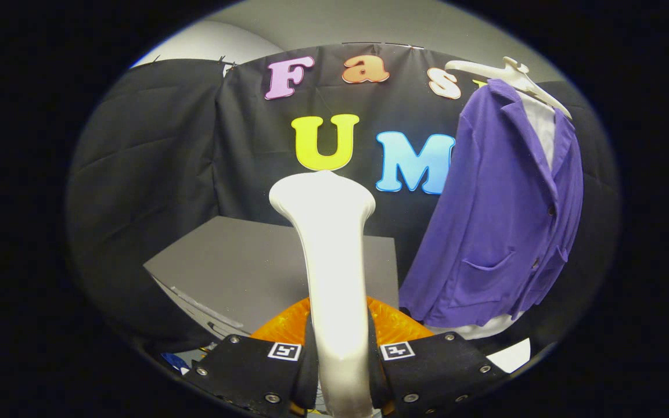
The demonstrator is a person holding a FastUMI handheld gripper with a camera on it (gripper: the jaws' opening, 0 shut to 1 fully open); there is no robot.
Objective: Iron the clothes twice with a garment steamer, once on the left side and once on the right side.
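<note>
The gripper (pixel 343 354) is clamped on the steamer's (pixel 328 261) handle, seemingly from both sides. A jacket (pixel 497 232) hangs beyond the bench's (pixel 236 273) right edge.

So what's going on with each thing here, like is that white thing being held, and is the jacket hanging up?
Garment steamer: upright, clamped between the jaws, head pointing up.
Gripper: shut on the steamer's handle.
Purple jacket: hanging on a white hanger, buttoned, beyond the steamer and apart from it.
White shirt: under the jacket, on the same hanger.
Grey table: behind the steamer.
</note>
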